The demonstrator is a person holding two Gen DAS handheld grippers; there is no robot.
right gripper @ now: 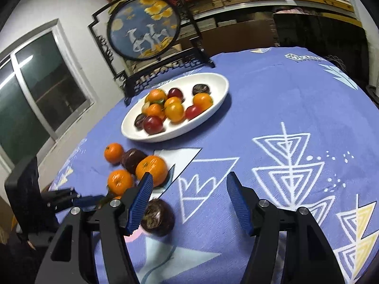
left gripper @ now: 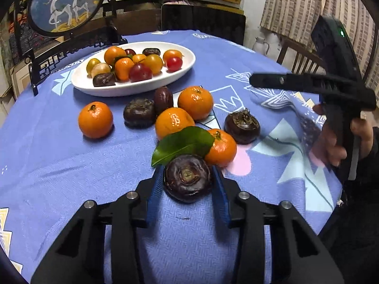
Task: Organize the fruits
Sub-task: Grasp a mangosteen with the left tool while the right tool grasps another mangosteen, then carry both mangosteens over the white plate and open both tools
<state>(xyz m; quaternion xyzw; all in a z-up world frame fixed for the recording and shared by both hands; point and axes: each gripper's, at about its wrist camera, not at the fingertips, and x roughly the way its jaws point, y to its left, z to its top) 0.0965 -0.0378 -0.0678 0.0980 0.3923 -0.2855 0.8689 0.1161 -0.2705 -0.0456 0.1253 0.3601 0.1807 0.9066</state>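
My left gripper [left gripper: 187, 183] is shut on a dark purple round fruit [left gripper: 187, 177], which rests on the blue tablecloth with a blue pad against each side. Just beyond it lie a tangerine with a green leaf [left gripper: 221, 148], three more tangerines [left gripper: 95, 119] and three other dark fruits [left gripper: 139, 112]. A white oval plate [left gripper: 142, 90] farther back holds several small fruits. My right gripper [right gripper: 189, 179] is open over bare cloth with nothing between its pads. A dark fruit [right gripper: 157, 217] lies just outside its left finger. The plate [right gripper: 165, 137] lies ahead of it.
A round painted screen on a black stand [left gripper: 66, 2] stands behind the plate at the table's far edge. A dark chair back [left gripper: 203, 21] and a white jug [left gripper: 260, 45] are beyond the table. A person's hand [left gripper: 336, 142] holds the right gripper's handle.
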